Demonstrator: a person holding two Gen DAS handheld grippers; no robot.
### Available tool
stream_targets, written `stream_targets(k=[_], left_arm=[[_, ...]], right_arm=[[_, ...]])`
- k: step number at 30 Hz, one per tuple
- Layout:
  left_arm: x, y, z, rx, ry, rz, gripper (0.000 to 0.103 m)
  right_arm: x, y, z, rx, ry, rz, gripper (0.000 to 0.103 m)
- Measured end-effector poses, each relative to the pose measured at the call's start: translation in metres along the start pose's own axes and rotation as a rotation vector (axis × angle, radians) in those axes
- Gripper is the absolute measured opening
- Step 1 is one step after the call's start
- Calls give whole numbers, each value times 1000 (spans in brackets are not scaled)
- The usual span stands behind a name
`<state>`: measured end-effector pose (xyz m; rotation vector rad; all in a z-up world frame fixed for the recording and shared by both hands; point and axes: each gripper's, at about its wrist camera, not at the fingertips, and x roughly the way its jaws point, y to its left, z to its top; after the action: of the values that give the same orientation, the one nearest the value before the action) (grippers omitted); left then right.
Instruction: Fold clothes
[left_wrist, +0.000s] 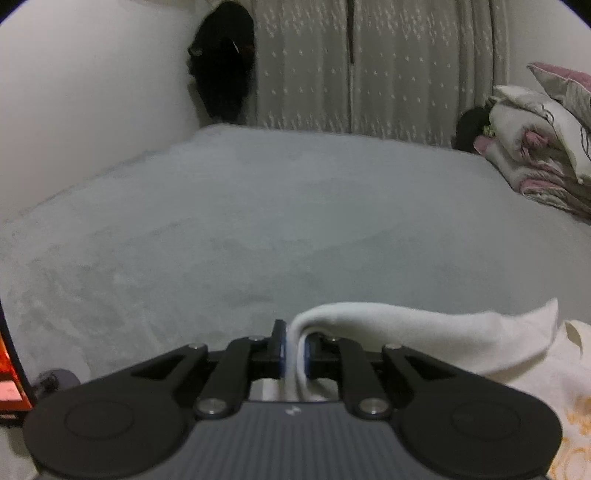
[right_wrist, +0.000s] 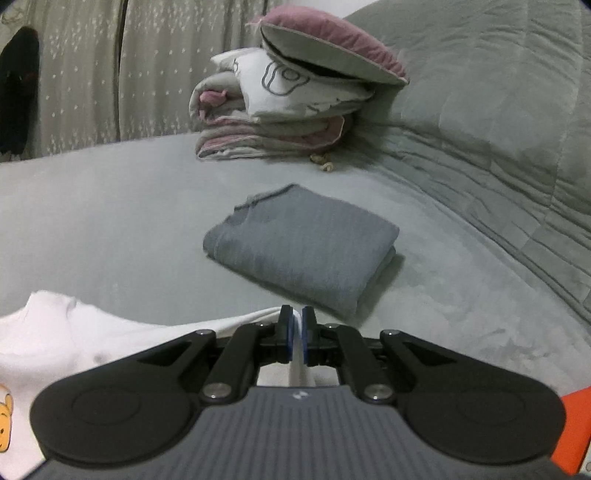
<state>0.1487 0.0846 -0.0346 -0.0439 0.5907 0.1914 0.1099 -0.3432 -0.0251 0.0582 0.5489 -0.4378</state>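
Just in front of the folded grey garment (right_wrist: 303, 243) on the bed (right_wrist: 110, 221), each hand-held gripper, left (left_wrist: 294, 349) and right (right_wrist: 296, 334), is clamped on the white shirt (right_wrist: 55, 332), whose thin pinched edges could slip free and spoil the fold.

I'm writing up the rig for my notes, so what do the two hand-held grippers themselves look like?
Both look alike. The left hand-held gripper and right hand-held gripper each have a dark grey ribbed body with a small pale logo, two round black discs at the sides, black linkage arms with silver pivot screws, and black fingers with blue pads. No cables, hands or sleeves show.
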Motion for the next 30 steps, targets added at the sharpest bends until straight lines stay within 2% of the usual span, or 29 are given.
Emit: stream_targets(k=[2,3,5,6,7,15,20,25,30], left_arm=[[-5,1,-1,16,6,-10,19],[-7,1,-1,24,9,-15,29],[-13,7,-4,37,17,-31,43],[-17,9,-5,42,24,-43,47],[-20,12,-7,48,31,-55,48],[-45,33,-22,-1,139,-233,53],[-54,42,-36,-67,254,-377,53],[-65,39,-53,-49,368,-470,53],[-79,37,-72,2,440,-492,53]], right_arm=[[-1,-4,-1,13,22,12,16],[-2,-6,-1,23,34,20,20],[-5,-11,-1,44,53,33,43],[-8,-14,-1,55,53,40,57],[-11,-17,-1,67,53,47,59],[-39,-30,-4,115,87,139,59],[-61,-25,-8,105,120,239,59],[-75,-17,-20,88,217,378,59],[-80,-16,-45,103,376,514,59]])
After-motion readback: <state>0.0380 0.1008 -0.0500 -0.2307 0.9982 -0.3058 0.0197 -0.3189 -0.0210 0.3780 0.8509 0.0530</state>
